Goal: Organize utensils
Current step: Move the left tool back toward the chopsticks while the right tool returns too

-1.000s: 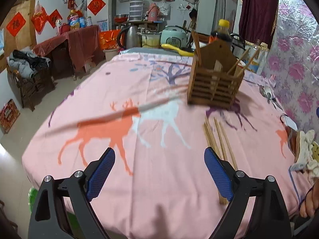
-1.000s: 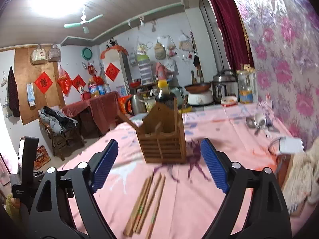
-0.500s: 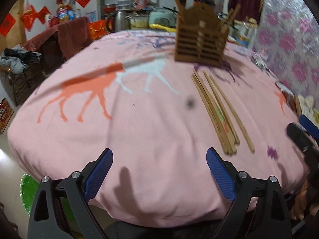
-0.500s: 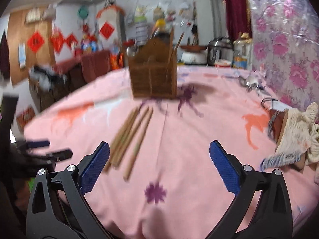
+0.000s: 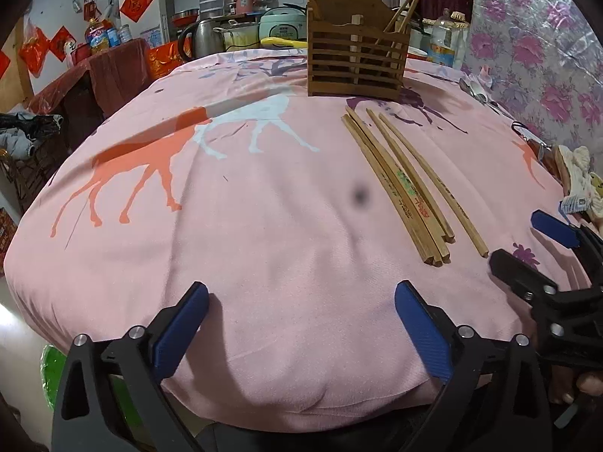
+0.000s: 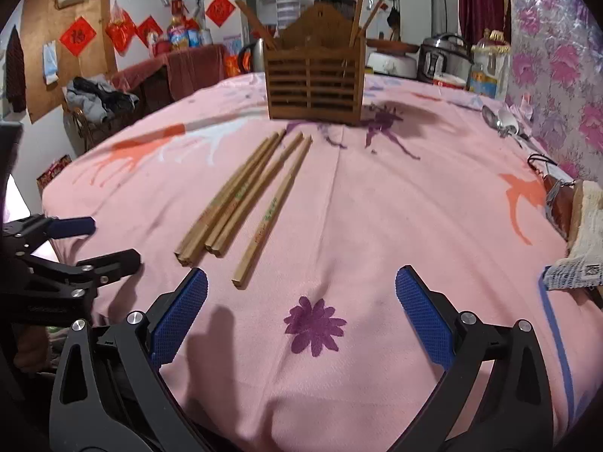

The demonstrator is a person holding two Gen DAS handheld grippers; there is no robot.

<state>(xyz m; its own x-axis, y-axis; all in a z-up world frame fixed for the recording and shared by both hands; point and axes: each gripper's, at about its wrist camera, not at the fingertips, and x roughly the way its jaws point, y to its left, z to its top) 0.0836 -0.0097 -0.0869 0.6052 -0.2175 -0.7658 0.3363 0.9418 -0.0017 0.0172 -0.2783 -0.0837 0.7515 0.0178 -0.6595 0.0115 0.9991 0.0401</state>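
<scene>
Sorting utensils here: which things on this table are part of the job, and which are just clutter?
Job:
- loose chopsticks on the cloth
- wooden holder, some chopsticks already standing in it
- metal spoons by the wall, probably

Clutter:
- folded cloth at the right edge
- kettle, cookers and bottles behind

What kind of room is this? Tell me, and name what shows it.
Most likely a lived-in home kitchen and dining room. A rice cooker and kettle stand beyond the cloth-covered table, where loose chopsticks lie before a wooden utensil holder.
</scene>
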